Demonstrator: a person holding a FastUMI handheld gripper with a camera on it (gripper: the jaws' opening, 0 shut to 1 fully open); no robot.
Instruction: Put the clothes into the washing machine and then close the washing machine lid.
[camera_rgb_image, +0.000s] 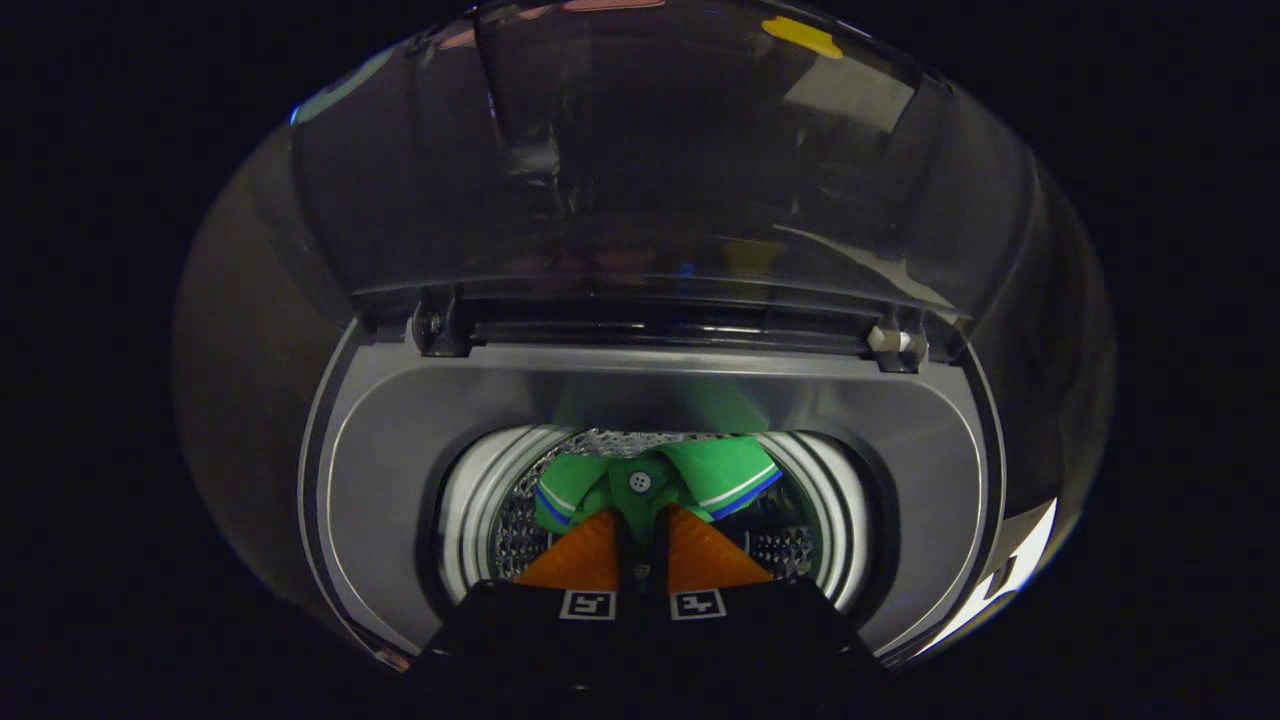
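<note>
A green polo shirt (655, 475) with a white-and-blue striped collar and a white button hangs in the mouth of the washing machine drum (790, 550). My gripper (640, 520) is over the drum opening, its two fingers close together and pinching the shirt's placket just below the button. The shirt's lower part is hidden behind the fingers. The machine's transparent lid (650, 160) stands raised beyond the opening, hinged at the back.
A grey top panel (380, 470) rings the drum opening. A white inner ring (465, 520) and perforated metal wall line the drum. Two lid hinges (440, 325) sit at the back edge.
</note>
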